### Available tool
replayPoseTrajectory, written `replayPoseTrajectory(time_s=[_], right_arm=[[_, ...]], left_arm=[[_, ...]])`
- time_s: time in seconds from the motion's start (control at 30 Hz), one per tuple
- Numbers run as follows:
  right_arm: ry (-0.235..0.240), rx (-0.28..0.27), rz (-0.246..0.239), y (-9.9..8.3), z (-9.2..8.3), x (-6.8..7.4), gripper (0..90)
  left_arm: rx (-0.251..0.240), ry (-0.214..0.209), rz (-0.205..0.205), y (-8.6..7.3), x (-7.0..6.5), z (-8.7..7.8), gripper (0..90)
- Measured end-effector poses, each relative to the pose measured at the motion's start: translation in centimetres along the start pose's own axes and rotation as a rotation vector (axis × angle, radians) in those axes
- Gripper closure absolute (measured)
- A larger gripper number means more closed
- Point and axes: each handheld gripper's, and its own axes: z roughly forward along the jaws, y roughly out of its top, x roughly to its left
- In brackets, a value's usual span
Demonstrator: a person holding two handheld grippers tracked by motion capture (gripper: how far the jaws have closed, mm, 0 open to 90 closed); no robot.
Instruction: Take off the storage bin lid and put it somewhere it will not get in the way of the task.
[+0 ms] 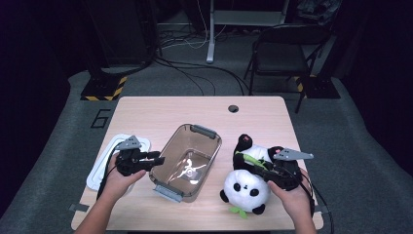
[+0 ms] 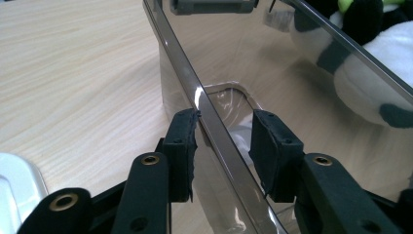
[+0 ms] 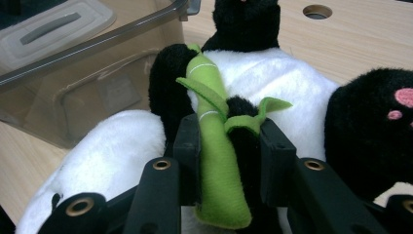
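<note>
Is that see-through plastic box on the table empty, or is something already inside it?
Empty. The clear box shows only its bare bottom with a light glare, and its white lid lies beside it. The panda plush lies outside on the table.

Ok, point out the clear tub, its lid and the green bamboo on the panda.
clear tub [image 1: 168, 191], high view, near rim handle.
lid [image 1: 104, 158], high view, bare white edge.
green bamboo [image 3: 216, 161], right gripper view, middle of the stalk.

Tabletop [image 1: 146, 114] open from 10 to 2 o'clock; bin [image 1: 187, 161] centre, panda [image 1: 251, 183] at 4, lid [image 1: 104, 161] (white) at 8 obstruct.
</note>
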Motion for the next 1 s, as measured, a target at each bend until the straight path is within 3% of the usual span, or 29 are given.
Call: replayPoseTrajectory(time_s=[0.23, 0.47, 0.63, 0.77, 1.0], right_arm=[[0.023, 0.0, -0.025, 0.2, -0.2, 0.2, 66.6], [0.083, -0.022, -0.066, 0.2, -0.7, 0.2, 66.6], [0.13, -0.041, -0.086, 0.4, -1.1, 0.3, 66.5], [0.122, -0.046, -0.073, 0.5, -1.5, 0.3, 66.5], [0.126, -0.059, -0.063, 1.1, -2.4, 0.4, 66.5]], left_arm=[[-0.014, 0.009, 0.01, -0.1, 0.1, 0.0, 55.2], [-0.014, 0.016, 0.014, -0.2, 0.3, 0.1, 53.7], [-0.012, -0.005, 0.0, -0.3, 0.2, 0.3, 56.4], [0.0, -0.001, 0.021, -0.3, -0.1, 0.5, 58.4], [0.001, -0.025, 0.017, -0.3, -0.3, 0.1, 58.6]])
